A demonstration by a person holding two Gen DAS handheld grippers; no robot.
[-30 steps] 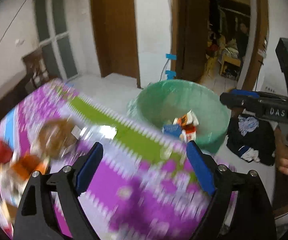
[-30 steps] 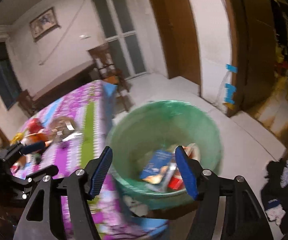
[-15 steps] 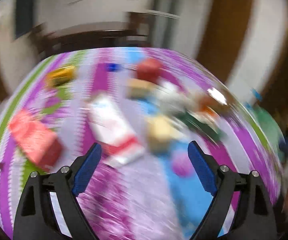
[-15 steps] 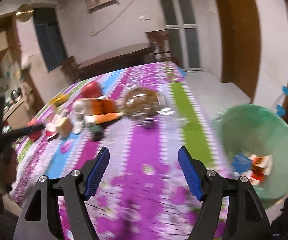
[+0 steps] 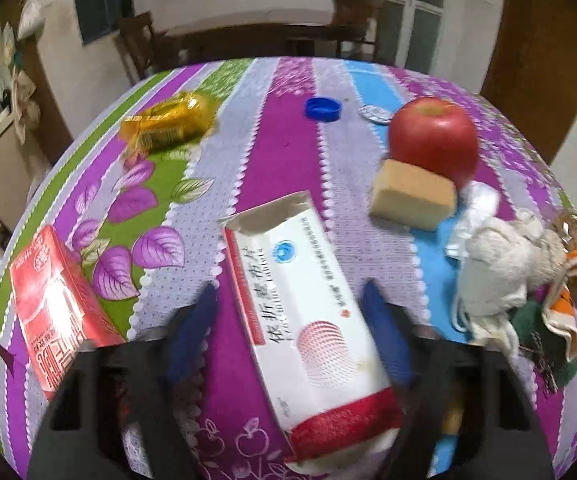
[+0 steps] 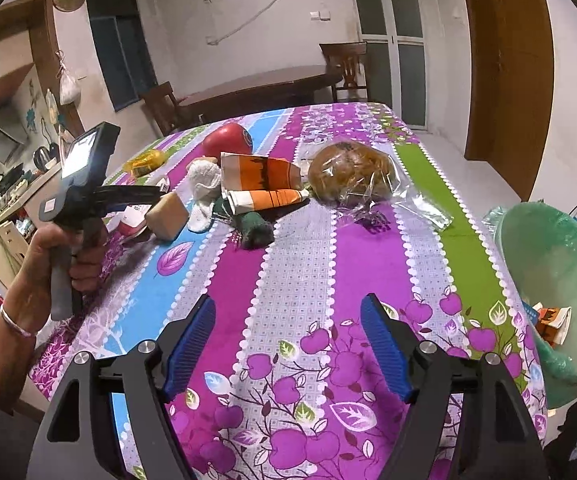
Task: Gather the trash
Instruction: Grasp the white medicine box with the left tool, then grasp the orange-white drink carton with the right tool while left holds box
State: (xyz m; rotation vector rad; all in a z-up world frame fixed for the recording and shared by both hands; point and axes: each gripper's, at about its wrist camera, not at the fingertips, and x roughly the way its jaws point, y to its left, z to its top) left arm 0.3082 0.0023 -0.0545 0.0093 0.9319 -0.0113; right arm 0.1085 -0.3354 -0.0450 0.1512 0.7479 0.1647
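My left gripper (image 5: 288, 336) is open over the table, its jaws on either side of a flat white and red medicine box (image 5: 300, 312). A red carton (image 5: 52, 312) lies to its left, a gold wrapper (image 5: 172, 120) farther back. My right gripper (image 6: 288, 344) is open and empty above the purple tablecloth (image 6: 296, 264). The green lined trash bin (image 6: 552, 280) stands at the right off the table edge, with some cartons inside. The left gripper (image 6: 128, 196) shows at the left in the right wrist view, held by a hand.
A red apple (image 5: 432, 140), a tan block (image 5: 412, 196), a blue bottle cap (image 5: 322, 109) and a white cloth (image 5: 500, 260) lie on the table. A bagged bun (image 6: 352, 172), an orange tube (image 6: 264, 200) and a green object (image 6: 254, 228) lie mid-table. Chairs stand behind.
My left gripper has swung from the bin to the table and now frames the medicine box. My right gripper has turned from over the bin to the tablecloth.
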